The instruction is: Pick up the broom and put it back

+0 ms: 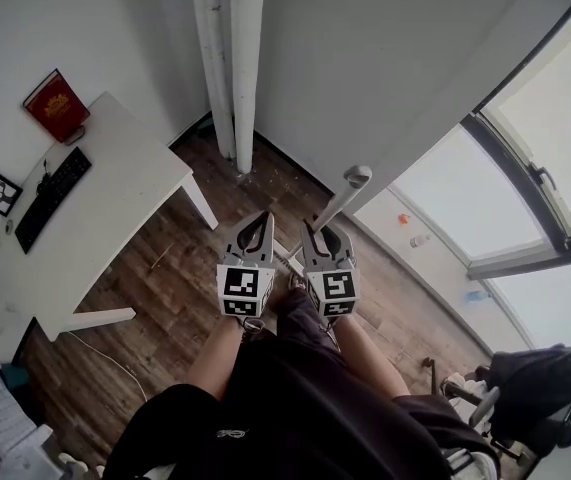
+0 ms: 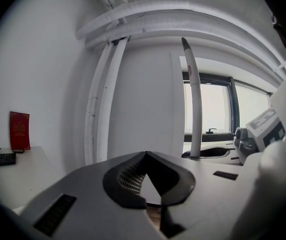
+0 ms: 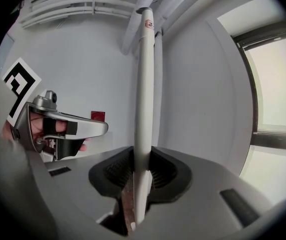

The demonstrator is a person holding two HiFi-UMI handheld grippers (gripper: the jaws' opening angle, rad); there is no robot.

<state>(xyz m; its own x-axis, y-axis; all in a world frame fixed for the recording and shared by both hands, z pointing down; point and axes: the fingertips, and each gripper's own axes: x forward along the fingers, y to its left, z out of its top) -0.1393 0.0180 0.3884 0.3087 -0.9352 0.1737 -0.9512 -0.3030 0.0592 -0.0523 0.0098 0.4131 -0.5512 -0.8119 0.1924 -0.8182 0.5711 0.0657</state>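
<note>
Currently | broom (image 3: 144,109): likely light, stiff, smooth pole, upright; best held mid-pole | right gripper (image 3: 141,176) fingers clamp it | left gripper (image 2: 147,183) fingers together, empty

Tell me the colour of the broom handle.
The broom handle is white; clearest in the right gripper view.

We see a white broom handle (image 3: 144,109) and black, ribbed pads (image 3: 117,171). The left gripper (image 1: 254,230) and right gripper (image 1: 327,236) are grey, and each has a cube of black-and-white square markers. The floor (image 1: 165,278) is brown wood plank, the table (image 1: 125,183) white, the keyboard (image 1: 53,198) black, and the book (image 1: 57,106) red with a gold emblem.
</note>
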